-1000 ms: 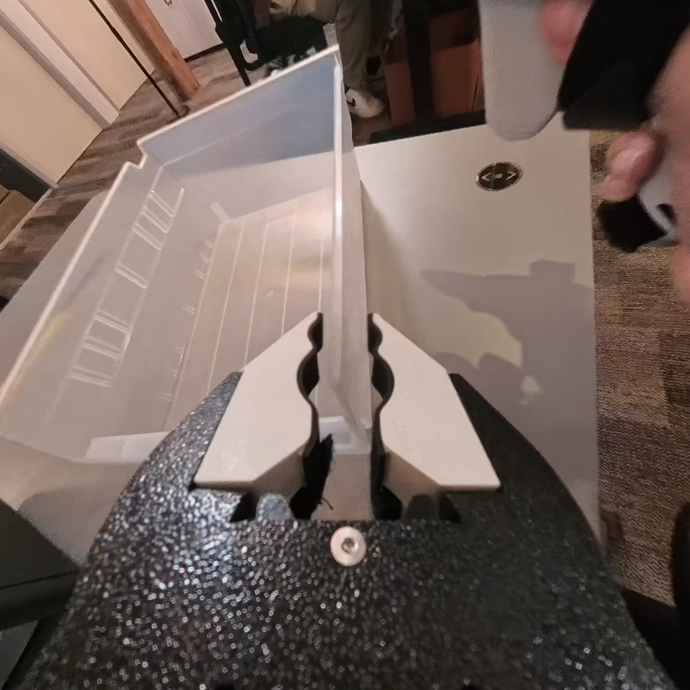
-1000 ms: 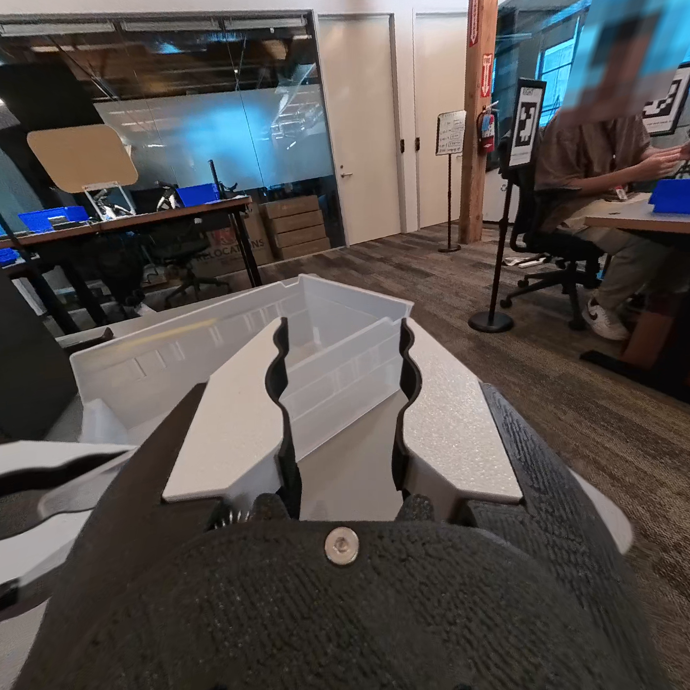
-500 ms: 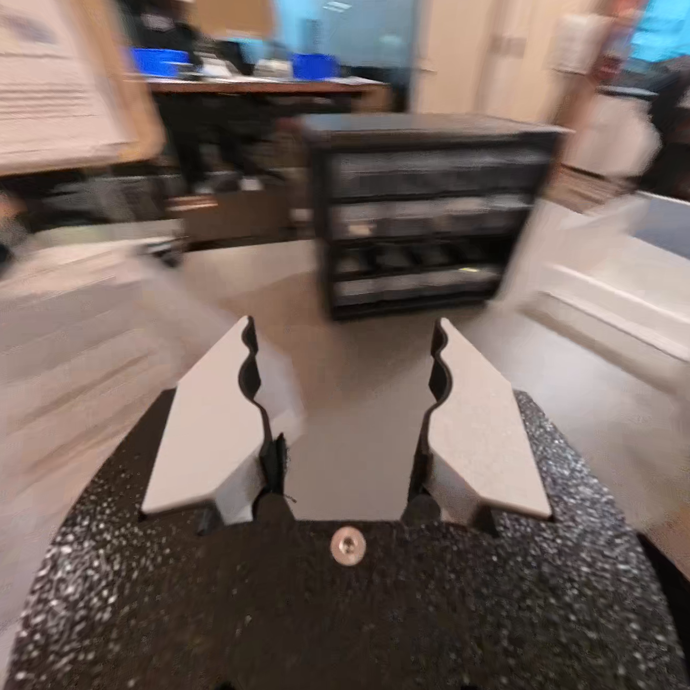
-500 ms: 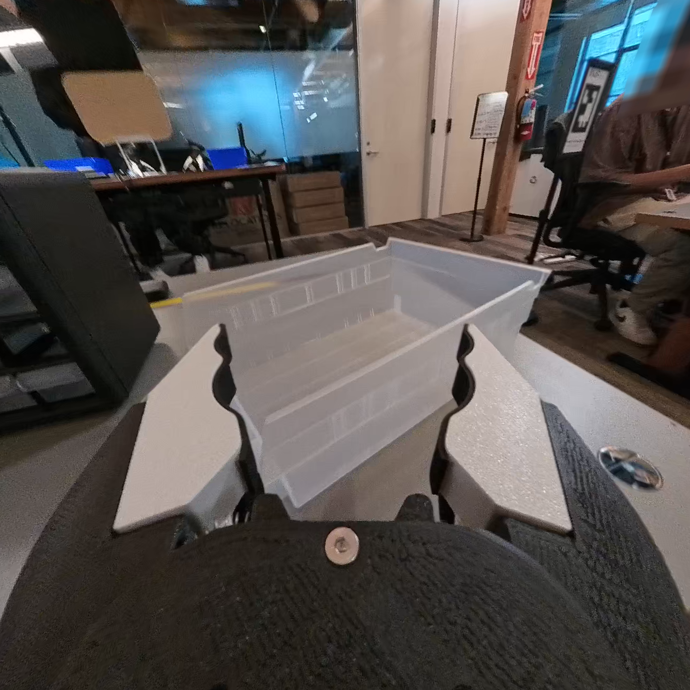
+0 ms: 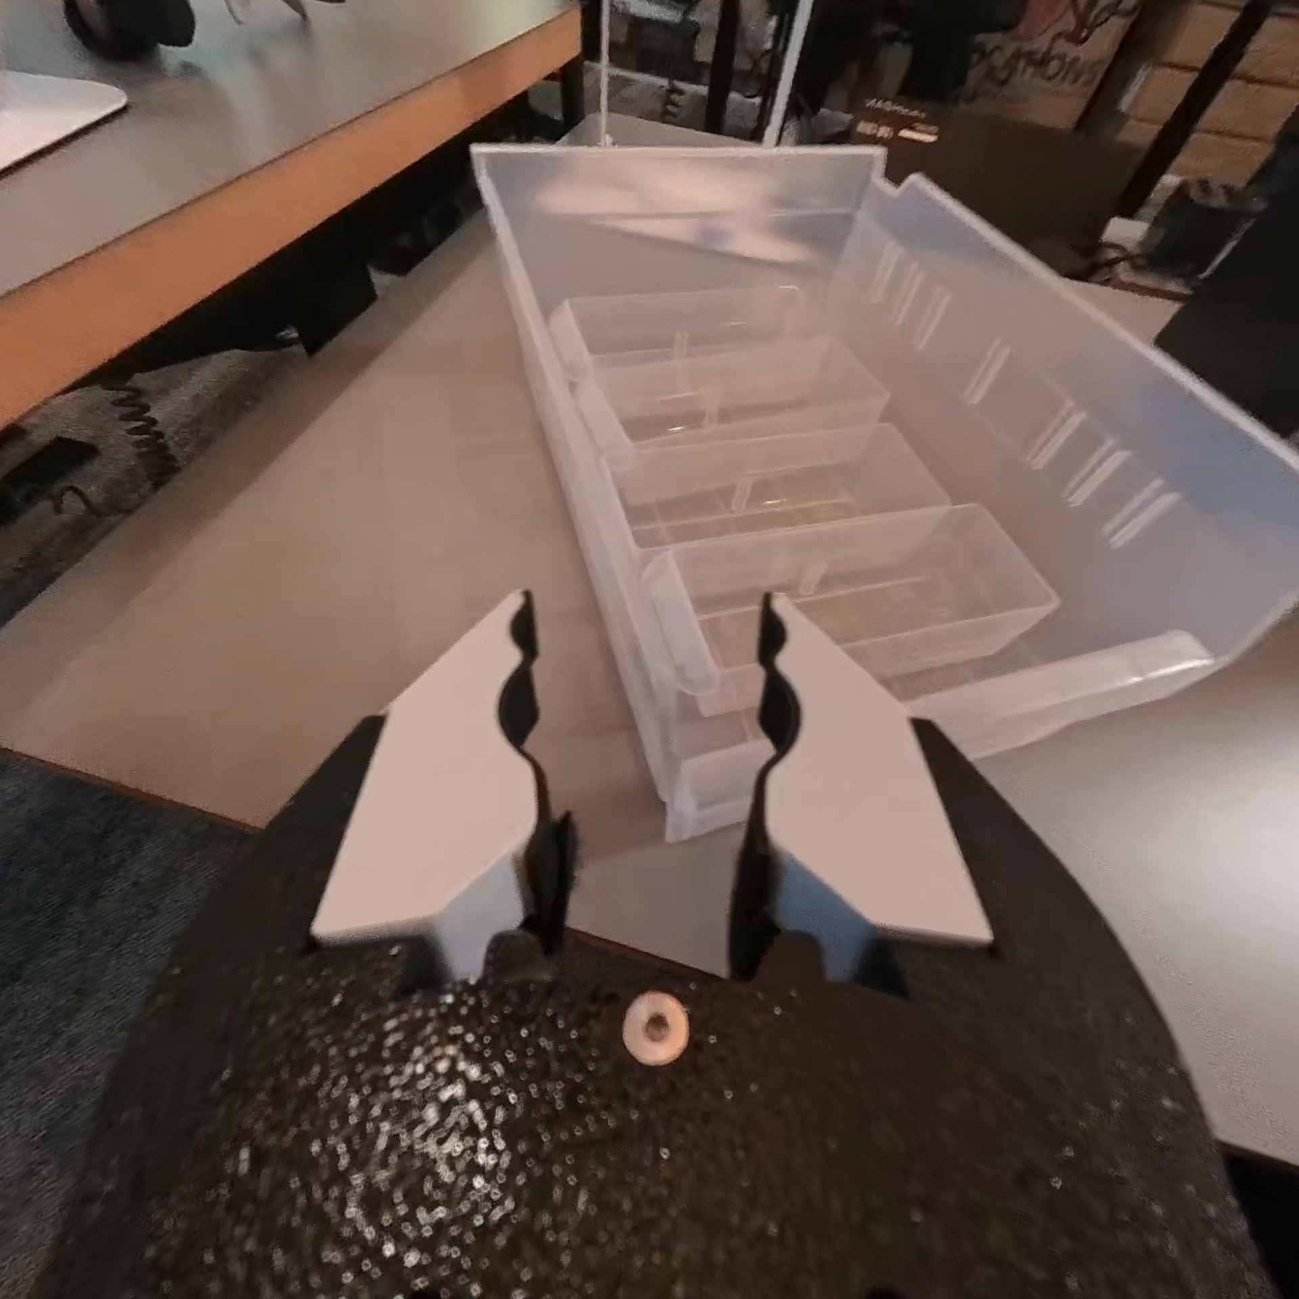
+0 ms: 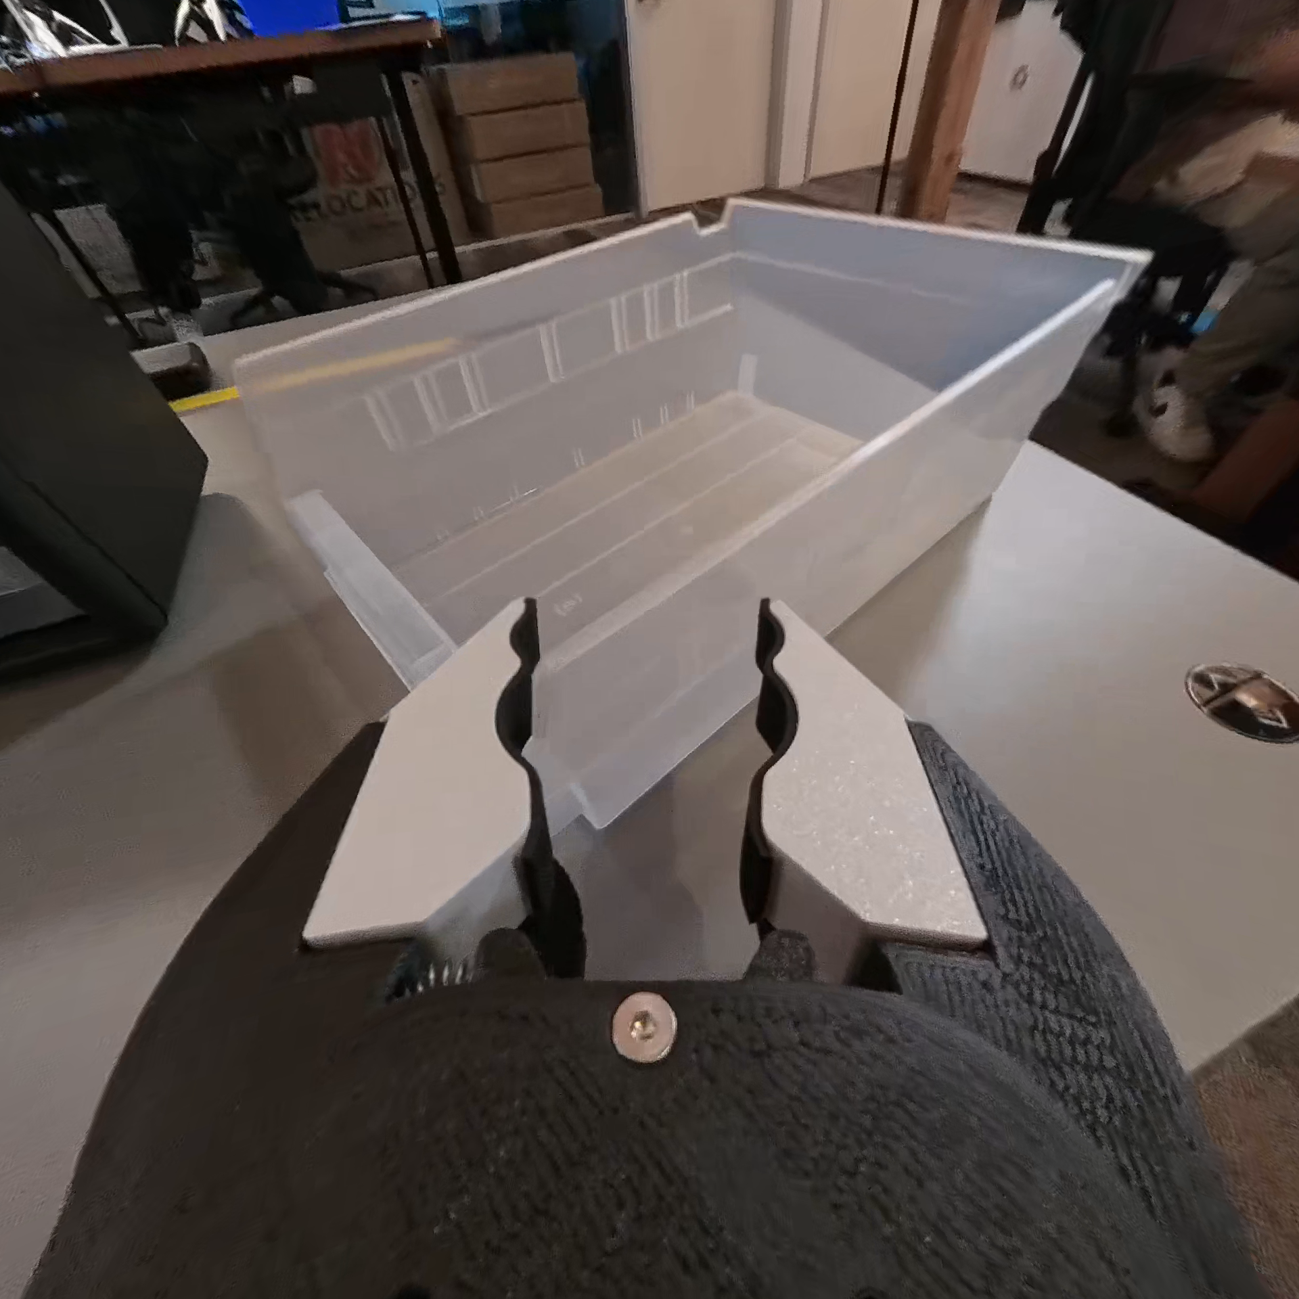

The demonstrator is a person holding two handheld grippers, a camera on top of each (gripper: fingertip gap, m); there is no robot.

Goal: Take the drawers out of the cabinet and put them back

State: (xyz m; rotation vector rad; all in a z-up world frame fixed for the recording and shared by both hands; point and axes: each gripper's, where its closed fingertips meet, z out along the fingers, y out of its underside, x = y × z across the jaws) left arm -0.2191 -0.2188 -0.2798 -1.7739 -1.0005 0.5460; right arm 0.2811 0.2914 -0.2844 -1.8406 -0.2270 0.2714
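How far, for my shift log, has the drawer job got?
Done: an empty translucent plastic drawer and a second drawer holding small clear bins sit out on the grey table. In hand: nothing; the left tool and right tool are open. Left: sliding both into the black cabinet.

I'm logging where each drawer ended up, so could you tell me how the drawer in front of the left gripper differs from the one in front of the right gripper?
The left-view drawer holds several small clear bins in a row; the right-view drawer is empty. The left gripper faces its drawer's near left corner, while the right gripper has a corner of its drawer between its open fingers. Both drawers are translucent white plastic, rest on the grey table outside the cabinet, and neither is gripped.
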